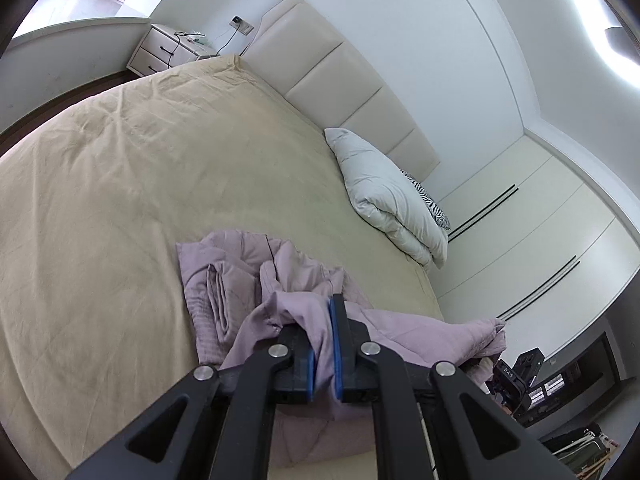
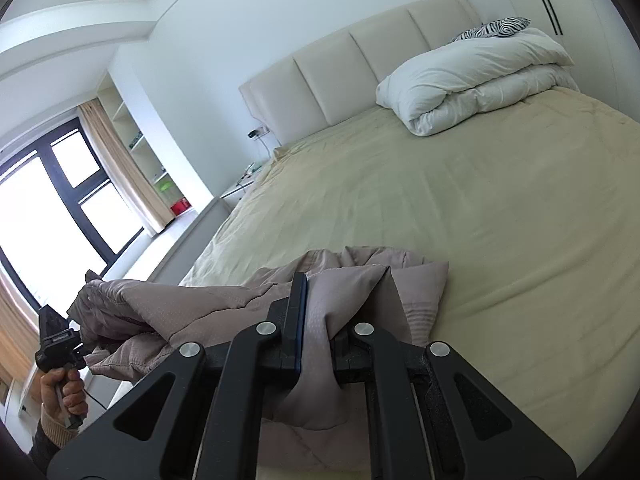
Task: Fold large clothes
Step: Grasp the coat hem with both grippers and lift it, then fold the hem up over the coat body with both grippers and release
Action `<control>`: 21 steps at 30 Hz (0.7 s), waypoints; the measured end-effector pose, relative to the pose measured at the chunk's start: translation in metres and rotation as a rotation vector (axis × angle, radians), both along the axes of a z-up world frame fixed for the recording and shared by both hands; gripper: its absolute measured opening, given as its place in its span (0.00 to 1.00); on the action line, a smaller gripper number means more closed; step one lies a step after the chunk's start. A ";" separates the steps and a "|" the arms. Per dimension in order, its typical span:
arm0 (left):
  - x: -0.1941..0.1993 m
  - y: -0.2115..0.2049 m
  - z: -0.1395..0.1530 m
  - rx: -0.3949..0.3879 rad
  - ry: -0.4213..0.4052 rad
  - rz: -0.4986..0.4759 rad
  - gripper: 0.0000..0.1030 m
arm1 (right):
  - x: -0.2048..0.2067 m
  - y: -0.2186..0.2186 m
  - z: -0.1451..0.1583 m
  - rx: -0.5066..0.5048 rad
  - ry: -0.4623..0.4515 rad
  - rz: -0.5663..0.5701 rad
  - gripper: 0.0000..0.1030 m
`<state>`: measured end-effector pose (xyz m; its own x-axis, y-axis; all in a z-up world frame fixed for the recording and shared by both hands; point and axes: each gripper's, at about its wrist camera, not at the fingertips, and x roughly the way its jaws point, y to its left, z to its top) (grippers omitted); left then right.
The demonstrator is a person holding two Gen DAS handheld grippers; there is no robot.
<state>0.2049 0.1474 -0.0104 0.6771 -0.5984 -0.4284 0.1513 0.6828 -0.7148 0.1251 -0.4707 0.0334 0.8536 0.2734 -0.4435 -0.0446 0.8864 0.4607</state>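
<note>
A mauve quilted garment lies crumpled at the near edge of a bed with a beige sheet. My left gripper is shut on a fold of it, cloth bunched between the blue pads. In the right wrist view the same garment is lifted off the beige sheet between both tools. My right gripper is shut on another fold of it. The left gripper also shows at the far left of that view, in a hand, with cloth at its tip.
A folded white duvet with a zebra pillow lies by the padded headboard. A nightstand stands at the far side. Wardrobe doors run to the right. A window and shelves are on the left.
</note>
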 end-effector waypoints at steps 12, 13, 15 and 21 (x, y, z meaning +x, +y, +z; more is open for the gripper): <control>0.142 -0.029 -0.064 0.170 0.095 0.074 0.08 | 0.189 -0.017 -0.083 0.033 0.137 -0.116 0.08; 0.152 -0.033 -0.073 0.195 0.109 0.077 0.09 | 0.201 -0.018 -0.094 0.043 0.152 -0.123 0.08; 0.169 -0.038 -0.093 0.227 0.143 0.083 0.12 | 0.224 -0.020 -0.117 0.051 0.191 -0.136 0.08; 0.187 -0.041 -0.122 0.195 0.180 0.069 0.13 | 0.268 -0.027 -0.184 0.155 0.298 -0.134 0.10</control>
<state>0.3919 0.1067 -0.1327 0.6157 -0.4481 -0.6481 -0.0176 0.8146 -0.5798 0.3932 -0.4980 -0.1506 0.7260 0.2518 -0.6400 0.2233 0.7938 0.5656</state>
